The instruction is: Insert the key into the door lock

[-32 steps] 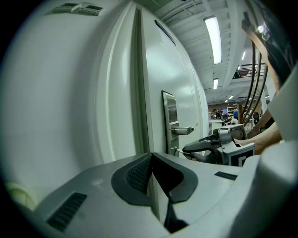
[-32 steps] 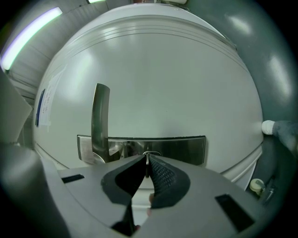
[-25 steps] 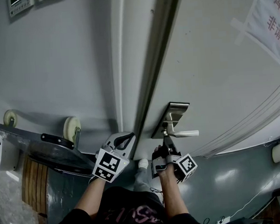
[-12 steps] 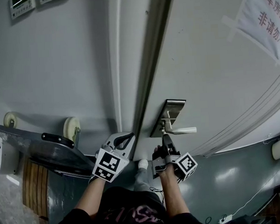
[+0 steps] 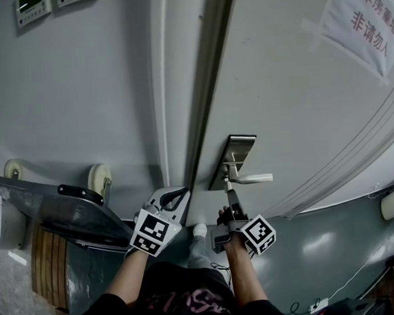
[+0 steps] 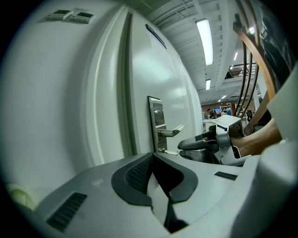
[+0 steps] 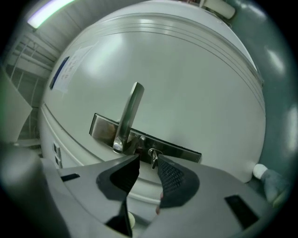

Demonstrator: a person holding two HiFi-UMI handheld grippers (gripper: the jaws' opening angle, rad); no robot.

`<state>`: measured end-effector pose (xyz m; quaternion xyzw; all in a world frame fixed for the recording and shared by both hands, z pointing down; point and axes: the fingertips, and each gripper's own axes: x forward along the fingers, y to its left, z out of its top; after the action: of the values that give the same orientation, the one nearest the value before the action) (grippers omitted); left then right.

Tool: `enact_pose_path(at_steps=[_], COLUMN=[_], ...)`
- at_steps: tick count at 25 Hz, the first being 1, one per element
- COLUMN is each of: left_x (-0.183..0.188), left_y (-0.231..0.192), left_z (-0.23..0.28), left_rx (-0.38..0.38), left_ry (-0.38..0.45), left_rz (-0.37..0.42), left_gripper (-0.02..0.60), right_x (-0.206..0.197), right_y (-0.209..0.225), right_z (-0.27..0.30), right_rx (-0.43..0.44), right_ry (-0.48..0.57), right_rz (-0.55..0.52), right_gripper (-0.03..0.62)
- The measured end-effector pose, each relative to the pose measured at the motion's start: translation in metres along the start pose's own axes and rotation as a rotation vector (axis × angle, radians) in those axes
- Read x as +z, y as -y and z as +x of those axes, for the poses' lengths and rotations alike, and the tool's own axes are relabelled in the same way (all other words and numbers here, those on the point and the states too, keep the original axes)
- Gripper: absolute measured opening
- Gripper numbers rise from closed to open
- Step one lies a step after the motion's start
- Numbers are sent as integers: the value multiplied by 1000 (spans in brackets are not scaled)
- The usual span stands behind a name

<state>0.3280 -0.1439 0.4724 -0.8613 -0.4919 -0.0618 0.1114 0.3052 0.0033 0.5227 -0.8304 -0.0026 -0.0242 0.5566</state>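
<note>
The steel lock plate (image 5: 233,156) with its lever handle (image 5: 250,179) sits on the pale door (image 5: 300,100). In the right gripper view a small key (image 7: 152,157) stands in the keyhole of the lock plate (image 7: 181,151), below the handle (image 7: 130,109). My right gripper (image 7: 147,161) is open; its jaws have just been opening, and the key shows in the gap at their tips with no pad on it. The head view shows this gripper (image 5: 232,198) right under the handle. My left gripper (image 5: 177,193) hangs by the door frame, shut and empty (image 6: 152,155), and looks at the key (image 6: 171,152).
A door frame (image 5: 209,86) runs up left of the lock. A cart (image 5: 74,211) with pale wheels (image 5: 100,179) stands at the left. A paper notice (image 5: 364,13) is taped high on the door. A shoe (image 5: 200,230) shows below, between my arms.
The right gripper has rolled, its jaws have spread apart, and it has drawn back a little from the lock plate. The left gripper has stayed where it was.
</note>
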Motion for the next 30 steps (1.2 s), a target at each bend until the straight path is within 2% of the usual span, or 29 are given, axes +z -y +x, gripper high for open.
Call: enact_pose_path(at_steps=[17, 23, 30], left_x=[-1, 7, 15], left_y=[30, 42, 53], left_z=[-2, -2, -2], left_rx=[-69, -102, -119], left_ry=[12, 23, 30], left_rz=[-2, 4, -12], left_gripper=[12, 12, 12], right_x=[0, 6, 13], right_y=[-12, -16, -23], right_z=[-39, -54, -67], right_rx=[-78, -93, -115], right_ry=[7, 28, 22], right_rz=[-333, -353, -434], right_gripper=[150, 130, 126])
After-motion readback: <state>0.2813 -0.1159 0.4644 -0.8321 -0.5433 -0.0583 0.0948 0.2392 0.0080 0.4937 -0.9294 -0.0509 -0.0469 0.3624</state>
